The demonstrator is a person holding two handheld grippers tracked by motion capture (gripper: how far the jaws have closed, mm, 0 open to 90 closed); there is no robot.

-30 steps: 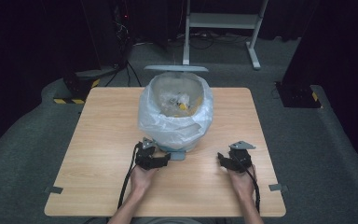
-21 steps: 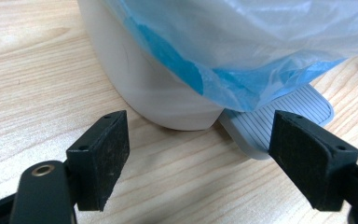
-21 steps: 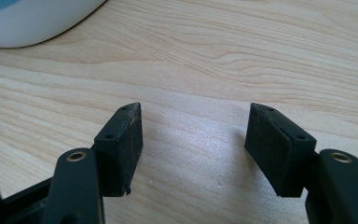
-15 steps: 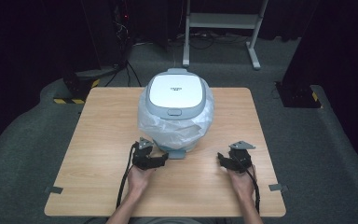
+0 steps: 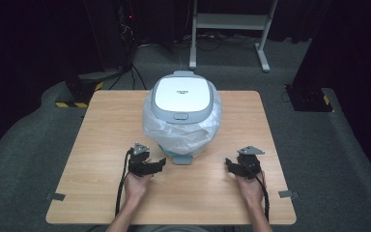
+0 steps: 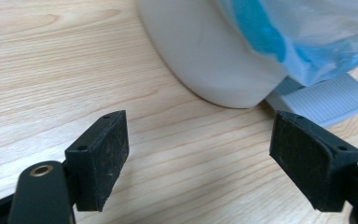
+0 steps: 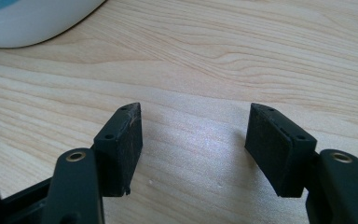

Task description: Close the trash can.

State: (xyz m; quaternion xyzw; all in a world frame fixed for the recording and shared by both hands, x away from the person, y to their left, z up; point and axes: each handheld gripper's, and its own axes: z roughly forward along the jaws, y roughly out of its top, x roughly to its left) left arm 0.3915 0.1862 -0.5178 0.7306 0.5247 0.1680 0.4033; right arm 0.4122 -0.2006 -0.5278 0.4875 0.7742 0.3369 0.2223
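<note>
Bin point(image 5: 182, 113): it stands mid-table with its lid point(image 5: 179, 94) down flat, the liner point(image 5: 193, 130) bunched out under the lid, and the pedal point(image 5: 182, 158) at its base facing you.

Your left gripper point(image 5: 160, 163) rests on the table point(image 5: 101, 125) with its jaws spread wide and nothing between them; in the left gripper view the pads point(image 6: 102, 156) frame bare wood, with the bin's white base point(image 6: 214, 56) and the ribbed pedal point(image 6: 326, 95) just ahead. Your right gripper point(image 5: 229, 165) lies well apart from the bin, jaws likewise parted and empty, its pads point(image 7: 123, 142) over plain tabletop.

The step looks to be parking both tools clear of the bin. Keep both sets of jaws off the liner, since loose plastic snags easily. Keep the left gripper's tips short of the pedal, or the lid may pop up. Set both hands flat, cables point(image 5: 123, 183) trailing back toward you, and hold the 2 grippers quiet.
</note>
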